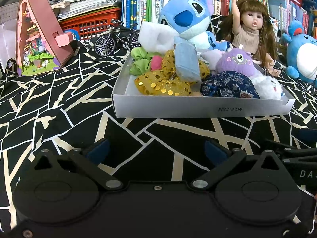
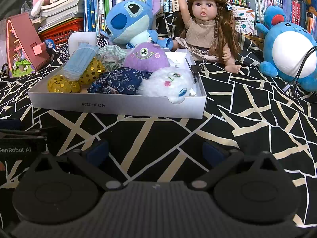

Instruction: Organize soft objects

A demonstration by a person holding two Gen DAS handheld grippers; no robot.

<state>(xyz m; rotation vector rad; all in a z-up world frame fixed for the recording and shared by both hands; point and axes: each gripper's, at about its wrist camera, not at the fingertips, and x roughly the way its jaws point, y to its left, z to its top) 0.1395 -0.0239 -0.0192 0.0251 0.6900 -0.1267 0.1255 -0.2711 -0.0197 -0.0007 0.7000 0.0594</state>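
Left gripper (image 1: 156, 150) sat wide open, nothing between its blue pads; right gripper (image 2: 156, 150) the same, spread and empty. Both hovered low over the black patterned cloth (image 1: 59, 99), well short of the white box (image 1: 198, 109).

Soft items were already piled in the box: gold sequin pouch (image 1: 164, 85), navy floral bag (image 1: 227, 85), purple plush (image 2: 145, 56), white fluffy toy (image 2: 170, 83), blue face mask (image 2: 80, 61), green fabric (image 1: 139, 59).

All likely light, squashy, no breakage risk; sequins maybe slippery. Best pinch looked like a bunched fold or the plush's body.

Behind: Stitch plush (image 2: 128, 21), doll (image 2: 206, 25), blue round plush (image 2: 287, 49), toy bicycle (image 1: 115, 39). Box wall and binder clip (image 2: 195, 68) could snag a low reach.
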